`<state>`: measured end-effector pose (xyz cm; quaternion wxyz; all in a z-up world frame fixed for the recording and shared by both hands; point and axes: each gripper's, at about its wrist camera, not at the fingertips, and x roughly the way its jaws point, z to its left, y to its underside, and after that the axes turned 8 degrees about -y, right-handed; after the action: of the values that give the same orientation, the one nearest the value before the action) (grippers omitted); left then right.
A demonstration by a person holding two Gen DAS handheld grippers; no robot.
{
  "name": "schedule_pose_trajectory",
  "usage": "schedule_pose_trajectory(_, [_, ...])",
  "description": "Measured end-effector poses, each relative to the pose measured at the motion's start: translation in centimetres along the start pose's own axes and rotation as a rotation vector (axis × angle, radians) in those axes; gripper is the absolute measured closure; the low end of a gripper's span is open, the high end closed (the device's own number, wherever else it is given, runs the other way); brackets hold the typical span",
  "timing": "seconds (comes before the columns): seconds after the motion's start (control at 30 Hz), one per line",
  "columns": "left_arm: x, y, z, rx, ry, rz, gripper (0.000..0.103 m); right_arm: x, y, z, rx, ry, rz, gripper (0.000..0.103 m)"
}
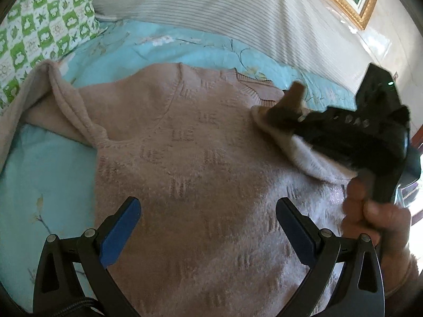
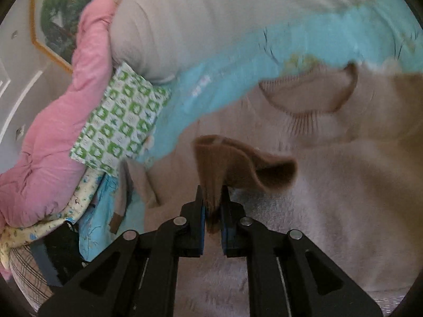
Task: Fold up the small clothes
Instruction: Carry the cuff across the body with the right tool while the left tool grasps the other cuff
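So the left gripper (image 1: 207,233) hangs spread wide over the pink sweater (image 1: 185,158), while only the right wrist view shows the right gripper (image 2: 212,206) clamped on its cuff (image 2: 211,158).

Blue bedsheet (image 1: 47,174) carries pink sweater (image 1: 190,158), green-checked pillow (image 1: 45,26).

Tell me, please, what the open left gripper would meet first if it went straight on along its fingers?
Probably the pink sweater spread on the bed: it fills the view ahead of the left gripper. Depth is unclear.
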<state>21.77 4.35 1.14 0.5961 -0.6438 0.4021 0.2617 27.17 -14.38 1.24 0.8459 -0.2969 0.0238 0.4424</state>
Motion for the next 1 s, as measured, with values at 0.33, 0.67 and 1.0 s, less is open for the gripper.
schedule_pose_trajectory(0.33, [5.1,-3.8,-3.0,0.03,0.06,0.064,0.001,-7.2,1.7,-1.7,0.086,-0.023,-0.123,0.053])
schedule_pose_trajectory(0.67, [8.5,-6.6,-6.2,0.099,0.002,0.02,0.069,-17.3,6.0,-3.5,0.133,0.109,-0.318,0.052])
schedule_pose_trajectory(1.0, [6.9,-5.7,1.0,-0.069,0.045,-0.024,0.095,-23.2,4.5,-7.6,0.156,0.345,-0.416,0.049])
